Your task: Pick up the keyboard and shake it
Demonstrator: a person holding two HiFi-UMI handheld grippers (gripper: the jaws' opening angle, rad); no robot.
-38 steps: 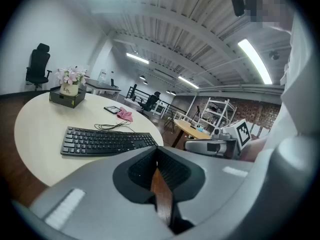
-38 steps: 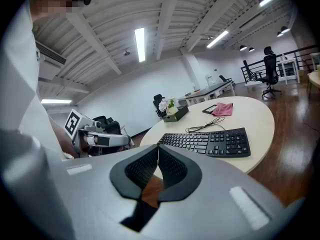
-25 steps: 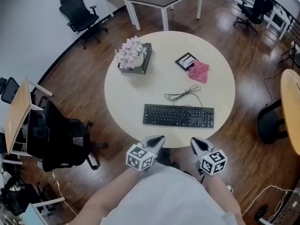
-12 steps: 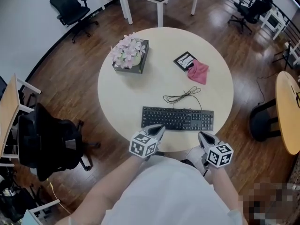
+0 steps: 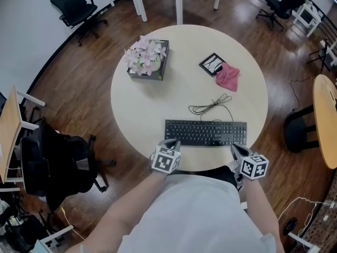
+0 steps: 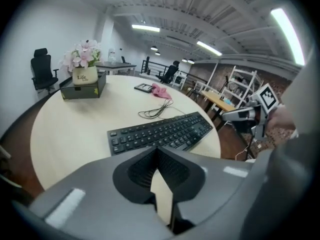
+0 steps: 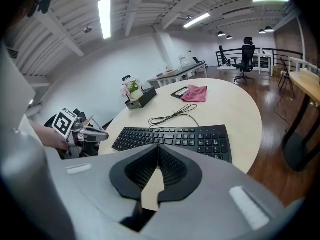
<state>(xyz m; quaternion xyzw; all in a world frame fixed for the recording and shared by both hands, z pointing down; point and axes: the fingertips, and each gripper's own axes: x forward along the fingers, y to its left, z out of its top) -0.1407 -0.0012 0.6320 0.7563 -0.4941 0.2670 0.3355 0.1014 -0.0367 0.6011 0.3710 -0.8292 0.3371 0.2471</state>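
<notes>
Both of our grippers have come forward to the near rim of the table point(image 5: 131, 109) since a second ago. Closest to us, the left gripper point(image 5: 172, 144) sits just short of the keyboard's left end and the right gripper point(image 5: 236, 149) sits by its right end. Both claws are clenched on nothing. The keyboard point(image 5: 205, 133) lies flat along the near edge, not yet lifted. Its cable point(image 5: 210, 107) loops just behind it, and further back lie a pink cloth point(image 5: 228, 78) and a flower box point(image 5: 146, 57). We judge only the approach done. Opening, gripping, lifting and shaking all remain.
</notes>
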